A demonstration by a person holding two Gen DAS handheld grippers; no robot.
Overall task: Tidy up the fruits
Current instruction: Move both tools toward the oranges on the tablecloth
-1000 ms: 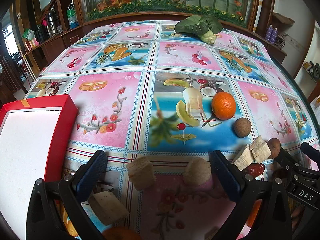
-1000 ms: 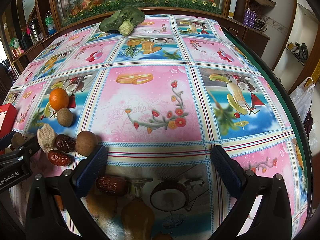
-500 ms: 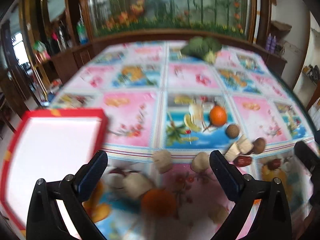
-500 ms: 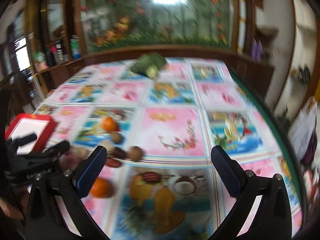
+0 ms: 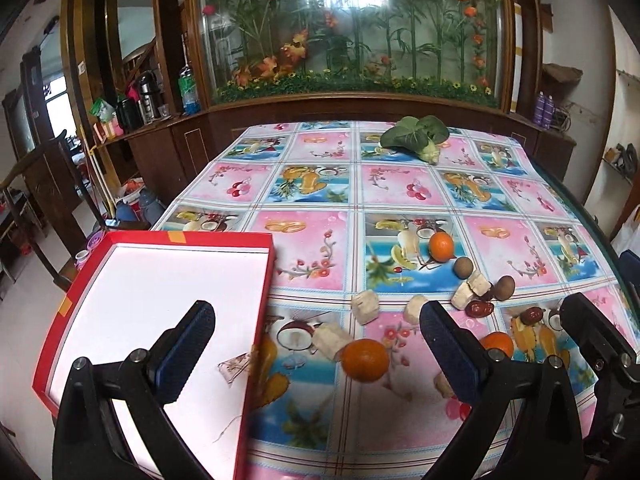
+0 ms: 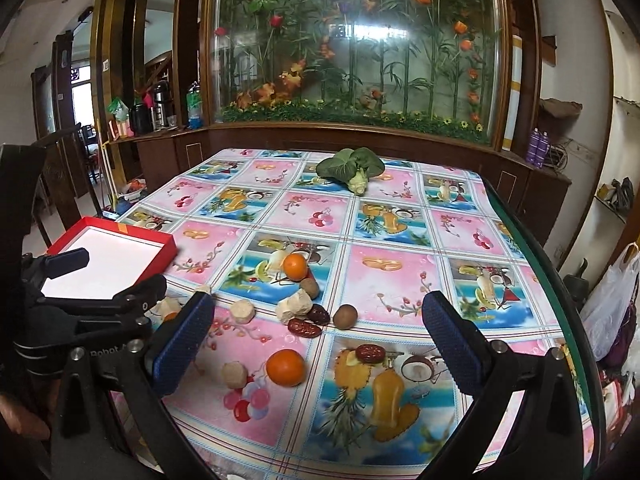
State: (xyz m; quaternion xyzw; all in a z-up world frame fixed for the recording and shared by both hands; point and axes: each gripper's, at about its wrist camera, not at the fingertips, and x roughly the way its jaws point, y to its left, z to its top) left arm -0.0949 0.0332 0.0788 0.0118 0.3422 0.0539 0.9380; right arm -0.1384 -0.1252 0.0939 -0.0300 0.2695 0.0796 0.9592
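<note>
- Well, step in hand looks like the start of a pick: nothing lies in the red tray (image 5: 256,322) yet bar a scrap of clear wrapper (image 5: 234,369); all fruit sits on the tablecloth (image 5: 400,188) to the tray's right
- L gripper (image 5: 316,354) spread wide, empty, hanging over the tray's right edge; R gripper (image 6: 316,344) also wide and empty, well right of the tray, above the fruit scatter
- Next move, my guess: drop one gripper over the nearest orange (image 5: 365,360), just right of the tray's right wall; jaws wide enough already; squeeze gently as it's round and may roll; then carry left into the tray
- Counts, as far as both views show:
  - oranges: 3; the near one, one farther right (image 6: 286,367), one far from the tray (image 5: 441,246)
  - red dates (image 6: 304,327): 3, all well right of the tray
  - brown round fruits (image 6: 345,316): 2
  - pale beige chunks (image 5: 365,306): approx 6, some part hidden behind fingers, so count unsure
- Leafy green veg (image 5: 416,138) at the cloth's far end, well beyond the tray; prob. not part of the sort
</note>
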